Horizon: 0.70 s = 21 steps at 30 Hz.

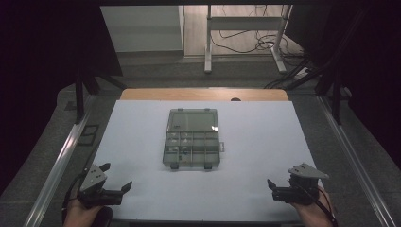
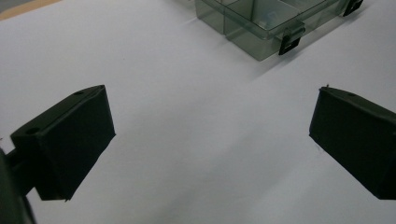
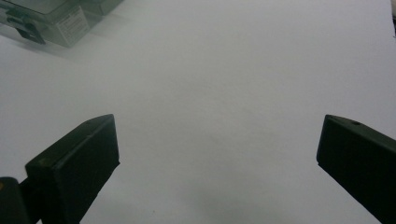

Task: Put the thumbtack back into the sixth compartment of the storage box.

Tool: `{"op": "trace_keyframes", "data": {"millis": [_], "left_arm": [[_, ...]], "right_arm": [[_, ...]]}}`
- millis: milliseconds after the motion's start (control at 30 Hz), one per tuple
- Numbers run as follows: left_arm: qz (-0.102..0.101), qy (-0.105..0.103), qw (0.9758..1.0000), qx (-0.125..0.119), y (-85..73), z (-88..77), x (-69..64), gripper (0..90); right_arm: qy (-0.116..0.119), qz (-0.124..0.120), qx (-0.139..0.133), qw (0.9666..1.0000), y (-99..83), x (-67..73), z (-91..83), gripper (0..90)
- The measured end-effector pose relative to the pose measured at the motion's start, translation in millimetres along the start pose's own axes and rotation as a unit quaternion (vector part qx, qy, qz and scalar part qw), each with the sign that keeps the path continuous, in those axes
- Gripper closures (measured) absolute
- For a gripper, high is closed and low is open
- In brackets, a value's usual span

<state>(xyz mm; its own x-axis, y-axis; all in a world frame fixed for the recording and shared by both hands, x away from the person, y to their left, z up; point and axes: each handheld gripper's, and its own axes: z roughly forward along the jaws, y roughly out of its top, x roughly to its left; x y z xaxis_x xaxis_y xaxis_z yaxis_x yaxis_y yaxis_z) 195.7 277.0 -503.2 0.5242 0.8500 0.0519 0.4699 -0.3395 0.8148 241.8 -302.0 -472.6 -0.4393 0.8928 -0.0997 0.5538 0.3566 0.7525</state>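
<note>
Flanking organiser box (image 1: 191, 138), tools (image 1: 117, 176) (image 1: 270, 185) spread wide

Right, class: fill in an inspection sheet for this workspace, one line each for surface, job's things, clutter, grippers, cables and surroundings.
Surface: white sheet covering a wooden table.
Job's things: clear compartment box, lid shut, black latches on the near edge, small parts inside.
Clutter: nothing seen.
Grippers: left gripper and right gripper both open, apart from the box, near the sheet's front corners.
Cables: loose cables on the floor beyond the table.
Surroundings: white frame legs, dark curtains at the sides.
</note>
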Motion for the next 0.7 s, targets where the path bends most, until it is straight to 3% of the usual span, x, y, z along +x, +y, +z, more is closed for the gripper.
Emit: {"op": "trace_keyframes", "data": {"millis": [400,700], "left_arm": [[0.000,0.000,1.0000,0.000,-0.1,-0.1,-0.2,0.3],[0.002,0.000,1.0000,0.000,0.3,0.3,-0.4,0.4]], "right_arm": [[-0.020,0.012,-0.001,0.9997,-18.1,-6.2,-4.5,0.0],[-0.025,0.013,-0.002,0.9996,-18.9,-5.8,-4.4,0.0]]}}
